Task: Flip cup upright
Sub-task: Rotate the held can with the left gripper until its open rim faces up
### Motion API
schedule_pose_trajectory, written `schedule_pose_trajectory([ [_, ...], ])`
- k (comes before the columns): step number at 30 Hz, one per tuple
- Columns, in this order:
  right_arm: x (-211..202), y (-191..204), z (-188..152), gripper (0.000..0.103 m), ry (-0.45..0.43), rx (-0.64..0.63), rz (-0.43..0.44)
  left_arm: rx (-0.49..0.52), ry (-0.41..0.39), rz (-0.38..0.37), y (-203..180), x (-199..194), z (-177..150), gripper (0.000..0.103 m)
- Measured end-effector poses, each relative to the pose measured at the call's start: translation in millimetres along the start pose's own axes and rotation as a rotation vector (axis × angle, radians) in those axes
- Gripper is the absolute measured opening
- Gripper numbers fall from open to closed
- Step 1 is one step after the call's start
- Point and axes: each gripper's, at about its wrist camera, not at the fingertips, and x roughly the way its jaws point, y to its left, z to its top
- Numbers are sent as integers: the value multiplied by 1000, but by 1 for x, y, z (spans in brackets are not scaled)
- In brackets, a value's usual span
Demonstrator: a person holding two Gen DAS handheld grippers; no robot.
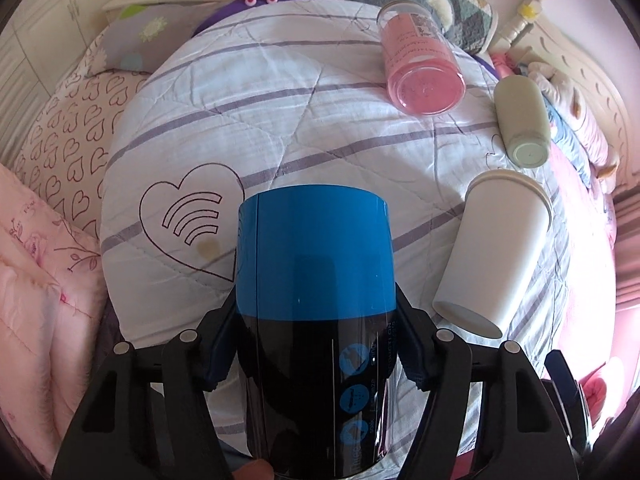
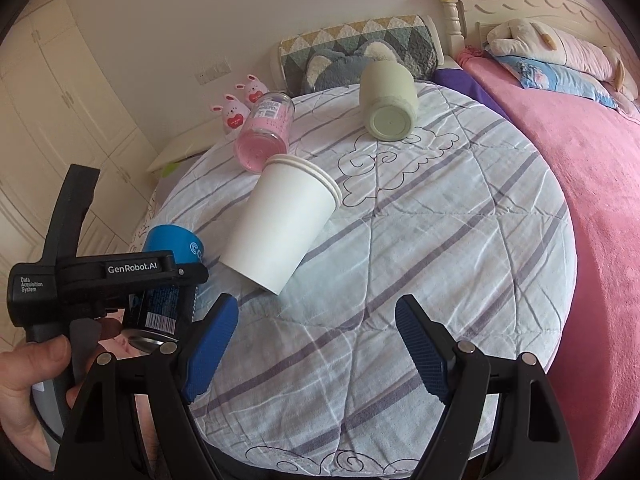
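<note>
Cup, the blue and black one, is clamped between the jaws of the left gripper, which press on its two sides near where the blue band meets the black part. It lies along the fingers with one blue end pointing away from the camera, so I judge it is still on its side or only partly turned; the grip at the middle probably makes it easy to rotate. In the right wrist view the same cup shows low at the left, held just above the striped quilt of the bed. The right gripper has its jaws wide apart and holds nothing; it hovers over a bare part of the quilt, perhaps waiting for the next cup. A little farther lies the white paper cup on its side, its rim pointing away. Behind it the pink glass is also lying down, touching or nearly touching the white rim. The green cup lies apart, near the patterned pillow. Two pink rabbit toys stand at the far edge.
</note>
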Motion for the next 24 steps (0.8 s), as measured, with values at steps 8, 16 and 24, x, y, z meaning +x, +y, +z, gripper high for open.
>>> schedule_pose_trajectory([
  [8,-2,-7,0,82,-1,13,-9,147,-161,37,-18,-26,-3,68],
  [16,-3,-5,-2,82,4,14,-27,191,-301,57,-17,-47,7,68],
  [24,-2,0,-5,82,12,10,-47,243,-380,64,-19,-42,-14,68],
])
